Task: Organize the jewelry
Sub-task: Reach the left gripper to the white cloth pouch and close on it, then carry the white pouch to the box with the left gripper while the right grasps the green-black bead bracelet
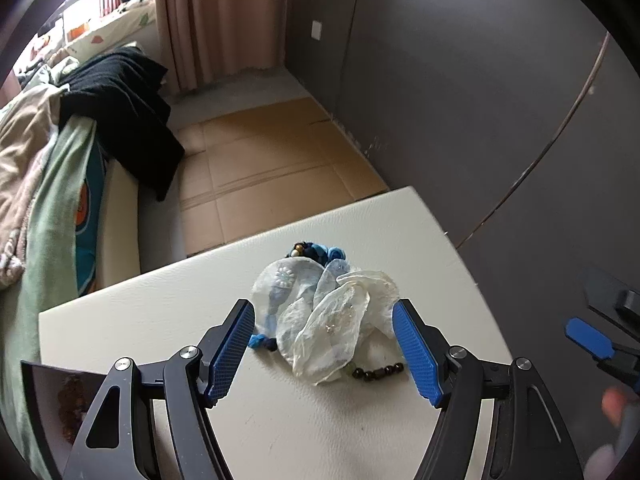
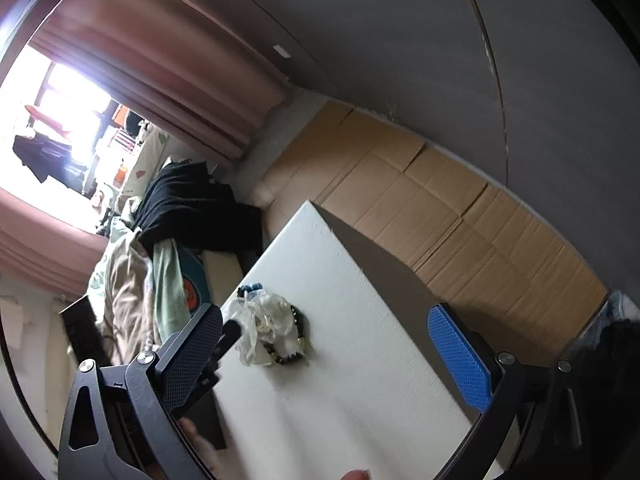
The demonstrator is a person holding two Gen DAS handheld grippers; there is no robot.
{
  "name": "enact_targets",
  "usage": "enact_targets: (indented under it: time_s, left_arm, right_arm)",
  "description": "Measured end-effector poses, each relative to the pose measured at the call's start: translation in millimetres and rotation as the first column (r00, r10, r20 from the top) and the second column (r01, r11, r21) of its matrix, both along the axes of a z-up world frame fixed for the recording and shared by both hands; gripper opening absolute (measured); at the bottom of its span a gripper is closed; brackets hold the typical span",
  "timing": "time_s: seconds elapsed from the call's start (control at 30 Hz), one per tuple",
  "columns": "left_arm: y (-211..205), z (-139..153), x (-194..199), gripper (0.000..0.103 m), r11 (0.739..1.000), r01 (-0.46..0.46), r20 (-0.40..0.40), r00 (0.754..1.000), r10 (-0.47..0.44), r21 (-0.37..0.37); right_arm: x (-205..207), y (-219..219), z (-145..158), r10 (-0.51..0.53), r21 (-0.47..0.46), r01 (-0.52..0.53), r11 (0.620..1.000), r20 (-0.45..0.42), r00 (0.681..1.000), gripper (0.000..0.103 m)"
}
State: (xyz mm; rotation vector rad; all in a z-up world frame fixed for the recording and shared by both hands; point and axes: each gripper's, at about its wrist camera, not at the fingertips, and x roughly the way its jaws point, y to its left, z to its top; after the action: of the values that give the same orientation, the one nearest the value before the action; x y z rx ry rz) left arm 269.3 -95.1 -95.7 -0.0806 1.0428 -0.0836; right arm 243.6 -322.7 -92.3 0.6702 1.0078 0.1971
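1. A white tabletop (image 1: 168,320) stands in a bedroom with grey walls; flattened cardboard (image 1: 256,168) lies on the floor beyond it, and a pink curtain (image 1: 208,20) hangs further back.
2. Nearest the left wrist camera, the left gripper (image 1: 324,344) tilts steeply down over the table, its blue pads (image 1: 234,350) spread on either side of a crumpled heap of sheer white pouches (image 1: 328,320), not pressing it.
3. A string of dark beads (image 1: 376,372) trails out from under the heap's near edge, and a blue beaded cluster (image 1: 320,250) lies at its far edge.
4. To the right of the heap, the right gripper (image 2: 332,356) slants down above the bare table with its jaws wide apart and nothing between them.
5. Left of the table is a bed with green bedding (image 1: 52,200) and a black garment (image 1: 128,120).
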Motion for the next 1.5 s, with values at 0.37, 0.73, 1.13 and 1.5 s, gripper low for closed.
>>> enact_targets:
  time_s: [0.37, 0.73, 1.13, 1.5]
  left_arm:
    - [4, -11, -7, 0.000, 0.999, 0.026, -0.004, 1.000, -0.026, 0.035]
    - [38, 45, -69, 0.000, 0.997, 0.008, 0.150, 0.989, 0.004, -0.077]
    - [100, 47, -115, 0.000, 0.972, -0.082, 0.213, 0.968, 0.130, -0.219]
    - [146, 57, -132, 0.000, 0.937, -0.128, 0.233, 0.949, 0.211, -0.326]
  right_arm:
    - [4, 8, -15, 0.038, 0.071, -0.035, 0.997, -0.046, 0.998, 0.103]
    - [7, 37, -16, 0.115, 0.041, -0.114, 0.993, -0.033, 0.993, 0.101]
    - [14, 96, -35, 0.244, -0.201, -0.249, 0.947, -0.049, 0.969, 0.050]
    - [13, 134, -44, 0.239, -0.476, -0.217, 0.852, -0.016, 0.971, 0.034]
